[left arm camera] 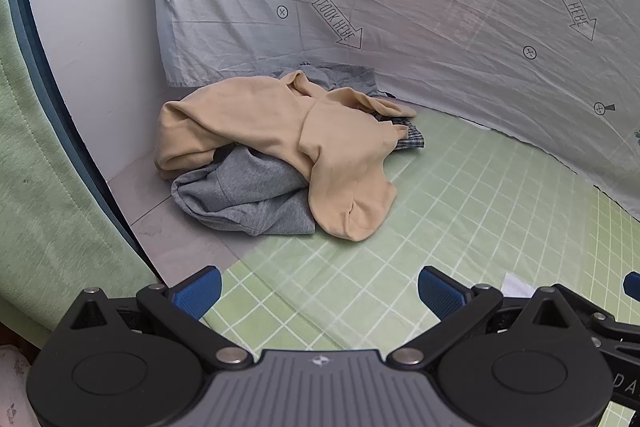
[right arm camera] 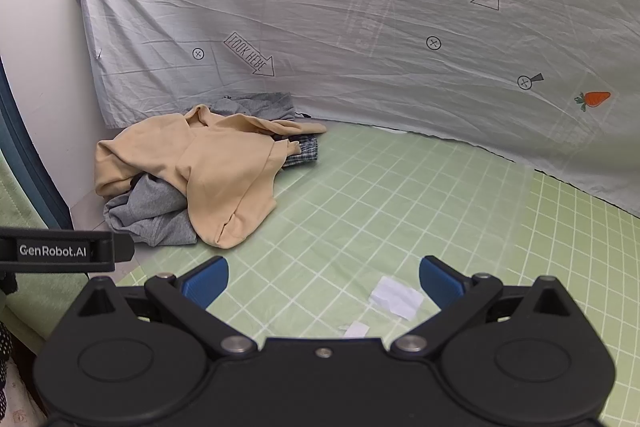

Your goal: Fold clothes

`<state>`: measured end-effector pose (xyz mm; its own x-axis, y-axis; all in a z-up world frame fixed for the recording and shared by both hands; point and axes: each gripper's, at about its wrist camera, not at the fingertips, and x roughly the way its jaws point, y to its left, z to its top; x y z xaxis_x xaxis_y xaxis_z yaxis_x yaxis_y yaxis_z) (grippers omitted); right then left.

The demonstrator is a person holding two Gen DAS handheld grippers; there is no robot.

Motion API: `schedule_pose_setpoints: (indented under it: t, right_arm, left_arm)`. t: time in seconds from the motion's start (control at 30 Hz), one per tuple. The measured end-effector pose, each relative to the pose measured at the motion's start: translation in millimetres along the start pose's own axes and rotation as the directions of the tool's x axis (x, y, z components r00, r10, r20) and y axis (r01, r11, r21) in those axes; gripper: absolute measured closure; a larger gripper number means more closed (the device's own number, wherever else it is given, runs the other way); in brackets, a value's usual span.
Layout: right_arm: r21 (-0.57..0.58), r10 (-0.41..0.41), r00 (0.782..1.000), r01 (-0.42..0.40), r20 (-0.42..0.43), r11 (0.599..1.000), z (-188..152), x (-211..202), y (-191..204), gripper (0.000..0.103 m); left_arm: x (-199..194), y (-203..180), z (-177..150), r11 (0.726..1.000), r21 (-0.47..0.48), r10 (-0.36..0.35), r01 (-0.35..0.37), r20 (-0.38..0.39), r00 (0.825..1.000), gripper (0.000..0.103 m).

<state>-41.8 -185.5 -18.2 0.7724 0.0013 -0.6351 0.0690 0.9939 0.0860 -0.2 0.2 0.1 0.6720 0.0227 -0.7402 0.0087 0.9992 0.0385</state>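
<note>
A crumpled pile of clothes lies in the far left corner of the green checked sheet (left arm camera: 460, 195). On top is a beige garment (left arm camera: 280, 123) (right arm camera: 216, 163); a grey garment (left arm camera: 248, 195) (right arm camera: 156, 211) pokes out beneath it, and a dark plaid piece (left arm camera: 408, 137) (right arm camera: 302, 151) shows at the right. My left gripper (left arm camera: 320, 291) hangs open well short of the pile, nothing between its blue pads. My right gripper (right arm camera: 324, 281) is open too, over the sheet, right of the pile. The left gripper's body (right arm camera: 60, 251) shows at the left edge of the right wrist view.
A pale grey sheet (left arm camera: 440, 7) printed with carrots and arrows hangs behind the pile. A white wall (left arm camera: 92, 47) closes the left corner. Green fabric (left arm camera: 40, 187) drapes at the left. Two white paper scraps (right arm camera: 396, 297) lie on the green sheet near my right gripper.
</note>
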Motion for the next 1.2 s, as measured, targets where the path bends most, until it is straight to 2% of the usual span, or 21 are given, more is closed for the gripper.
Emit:
schedule_pose_setpoints:
  t: [1.2]
  right_arm:
    - [-0.001, -0.013, 1.0, 0.013, -0.002, 1.0, -0.4, -0.7, -0.9, 0.0]
  left_arm:
    - [3.5, -1.0, 1.0, 1.0, 0.006, -0.009, 0.009, -0.013, 1.0, 0.0]
